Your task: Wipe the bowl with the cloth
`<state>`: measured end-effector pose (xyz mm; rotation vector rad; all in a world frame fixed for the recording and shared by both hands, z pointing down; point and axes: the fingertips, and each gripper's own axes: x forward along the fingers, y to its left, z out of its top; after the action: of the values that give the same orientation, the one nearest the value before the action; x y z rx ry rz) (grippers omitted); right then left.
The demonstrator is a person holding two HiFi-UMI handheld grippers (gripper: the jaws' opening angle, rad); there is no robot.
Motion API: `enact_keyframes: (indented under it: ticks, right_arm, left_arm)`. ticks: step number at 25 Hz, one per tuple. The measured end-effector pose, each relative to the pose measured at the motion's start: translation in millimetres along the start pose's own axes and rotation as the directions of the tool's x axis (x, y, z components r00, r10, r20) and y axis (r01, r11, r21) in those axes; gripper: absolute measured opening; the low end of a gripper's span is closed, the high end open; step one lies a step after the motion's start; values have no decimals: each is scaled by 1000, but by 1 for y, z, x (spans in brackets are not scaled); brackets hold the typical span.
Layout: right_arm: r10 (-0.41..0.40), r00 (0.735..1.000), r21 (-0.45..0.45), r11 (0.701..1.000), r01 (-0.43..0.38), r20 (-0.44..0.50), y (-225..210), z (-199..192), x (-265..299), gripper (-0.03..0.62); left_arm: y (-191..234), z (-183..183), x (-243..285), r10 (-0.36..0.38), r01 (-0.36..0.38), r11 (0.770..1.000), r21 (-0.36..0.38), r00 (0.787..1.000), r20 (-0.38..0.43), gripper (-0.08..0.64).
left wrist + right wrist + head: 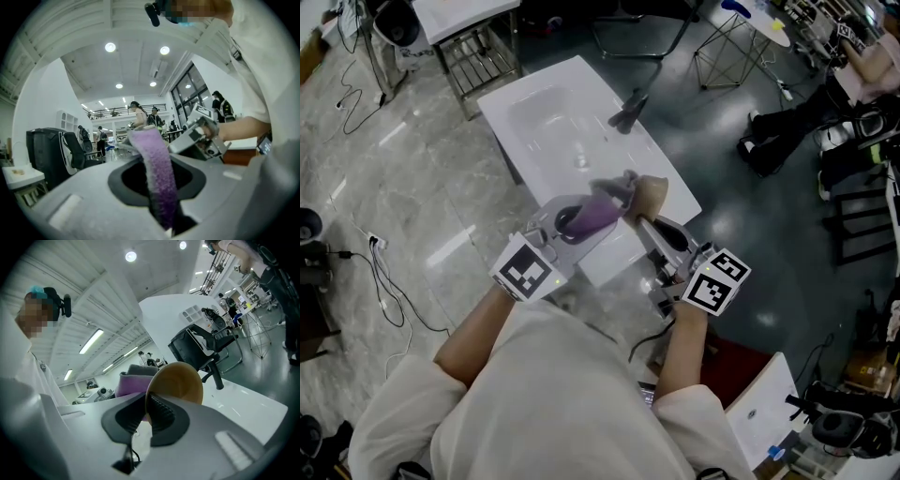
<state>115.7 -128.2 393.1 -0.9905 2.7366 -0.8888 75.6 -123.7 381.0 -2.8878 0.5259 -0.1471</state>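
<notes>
Over the near end of the white table point(553, 103) both grippers meet. A purple cloth point(595, 217) is clamped in my left gripper point(572, 225), which is shut on it; in the left gripper view the cloth point(157, 173) runs up from between the jaws of the left gripper point(164, 206). My right gripper point(642, 220) is shut on the rim of a tan bowl point(649, 195). The right gripper view shows the bowl point(180, 380) held on edge by the right gripper point(146, 413). The cloth point(131, 383) lies against the bowl's left side.
A dark object point(628, 112) lies on the table's far right edge. A wire rack point(478, 56) stands beyond the table and cables point(384, 272) run across the floor at left. A black office chair point(206, 345) and several people are in the background.
</notes>
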Motion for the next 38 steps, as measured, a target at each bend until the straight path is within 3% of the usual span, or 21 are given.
enact_keyframes:
  ticks: [6,11,14,17,21,23,26,31,35,38]
  right_arm:
    - [-82,977,-129,990,57,-199,-3,-35,15,17]
    - [-12,939,-182,982,-54,-342,21,-63,21,17]
    - [42,925,-176,977,-117,-379,30,-69,18,21]
    - [117,912,-172,965,-198,-393,40,-73,9,23]
    - [254,899,-154,933,-325,-357,58,-67,-8,23]
    - [318,896,-137,918,-373,-310,65,-59,-16,23]
    - [388,888,-125,896,-427,-247,74,-47,-23,21]
    - [458,874,-121,870,-479,-164,81,-33,-27,21]
    - [474,876,-125,867,-482,-91,81,-19,-23,21]
    - [473,878,-129,869,-478,-67,81,-11,-18,21]
  left_arm:
    - [-1,11,3,-6,9,994,113,1000,-24,91]
    - [1,4,12,-16,50,963,265,992,-128,91]
    - [-1,-9,14,-90,147,944,295,976,-197,89]
    - [0,-19,10,-195,244,940,239,958,-209,89]
    - [0,-24,-2,-287,314,933,179,945,-159,89]
    - [3,-22,-8,-318,326,938,118,945,-80,89]
    - [9,-11,-16,-335,339,940,-23,937,98,89]
    - [18,-17,-22,-276,328,922,-207,930,244,89]
    - [28,-23,-25,-165,298,887,-352,918,361,87]
    - [31,-29,-26,-94,276,861,-426,912,400,87]
